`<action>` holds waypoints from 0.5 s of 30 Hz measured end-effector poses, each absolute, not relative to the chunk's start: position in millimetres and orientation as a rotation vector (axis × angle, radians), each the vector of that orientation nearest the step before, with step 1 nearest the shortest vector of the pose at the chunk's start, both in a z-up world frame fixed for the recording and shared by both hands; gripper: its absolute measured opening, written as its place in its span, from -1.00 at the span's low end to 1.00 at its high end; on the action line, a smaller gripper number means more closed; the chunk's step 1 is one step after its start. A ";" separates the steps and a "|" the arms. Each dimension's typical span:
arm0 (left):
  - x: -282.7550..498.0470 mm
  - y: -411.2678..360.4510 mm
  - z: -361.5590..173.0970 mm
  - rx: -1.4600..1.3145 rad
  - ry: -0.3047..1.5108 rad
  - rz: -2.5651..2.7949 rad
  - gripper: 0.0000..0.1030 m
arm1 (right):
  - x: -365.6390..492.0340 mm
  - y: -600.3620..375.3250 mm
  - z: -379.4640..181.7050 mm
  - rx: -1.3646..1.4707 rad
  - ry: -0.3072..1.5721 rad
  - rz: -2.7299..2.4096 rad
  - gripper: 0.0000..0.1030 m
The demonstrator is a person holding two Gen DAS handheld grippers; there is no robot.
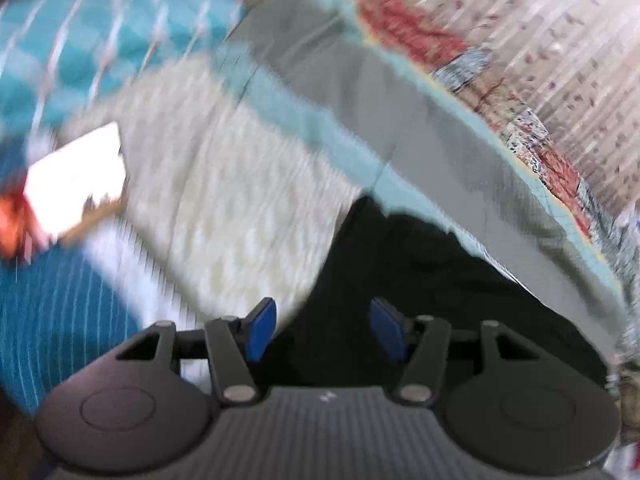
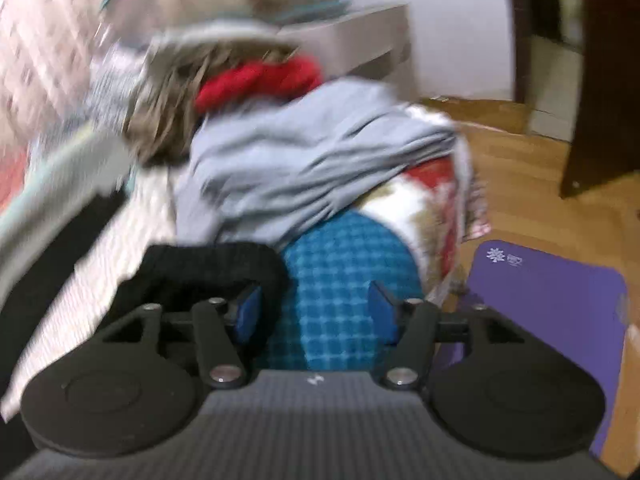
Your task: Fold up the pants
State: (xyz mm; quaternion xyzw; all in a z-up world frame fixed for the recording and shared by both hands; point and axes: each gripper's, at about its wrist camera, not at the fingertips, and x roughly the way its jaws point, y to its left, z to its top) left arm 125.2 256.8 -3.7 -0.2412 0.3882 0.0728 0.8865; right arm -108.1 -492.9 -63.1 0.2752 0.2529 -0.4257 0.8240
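Bedding fills both views: a cream textured blanket [image 1: 224,200] lies across a teal checked cover [image 2: 340,280], and past the bed's edge are a wooden floor [image 2: 520,168] and a purple mat [image 2: 548,304]. Both pictures are smeared by motion, so fine detail is lost.

Ahead of the left gripper [image 1: 324,332] and slightly to its right lie the pants [image 1: 432,280], a dark, soft, matte mass spread on the bed. Its blue pads [image 1: 262,330] stand apart; dark cloth shows in the gap between them, but whether it is in the gap or merely beneath cannot be told. Beyond the pants, a grey cloth with a pale green border [image 1: 360,92] slants away from the tongs.

The right gripper [image 2: 316,312] stands released, its jaws wide with only the checked cover showing between them. A black ribbed band [image 2: 208,264], probably the waistband, arches just ahead of its left finger and curls round that finger's outside, touching or nearly so; no pad presses on it. That placement suggests an edge let go so the cloth can settle for a fold.

Farther ahead of the right tongs sits a heap of laundry: a limp grey-blue garment [image 2: 312,152], something red and knitted [image 2: 260,76], and a fur-like brown trim [image 2: 168,108], likely waiting its turn. The fold looks early or midway.
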 end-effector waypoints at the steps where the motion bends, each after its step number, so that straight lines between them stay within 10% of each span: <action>1: 139.9 252.6 1.7 -0.443 0.787 0.149 0.06 | -109.8 -489.7 -59.4 0.583 0.521 -0.930 0.19; 7: 239.0 212.9 -3.3 -0.158 0.761 0.041 0.25 | -84.4 -455.9 -19.5 0.436 0.452 -0.869 0.19; 11: 287.1 176.1 -27.9 0.004 0.735 -0.042 0.83 | -37.5 -442.6 -8.9 0.414 0.483 -0.741 0.19; 15: 321.6 141.2 -66.6 0.181 0.774 -0.156 0.82 | 29.2 -444.1 -2.8 0.447 0.539 -0.600 0.19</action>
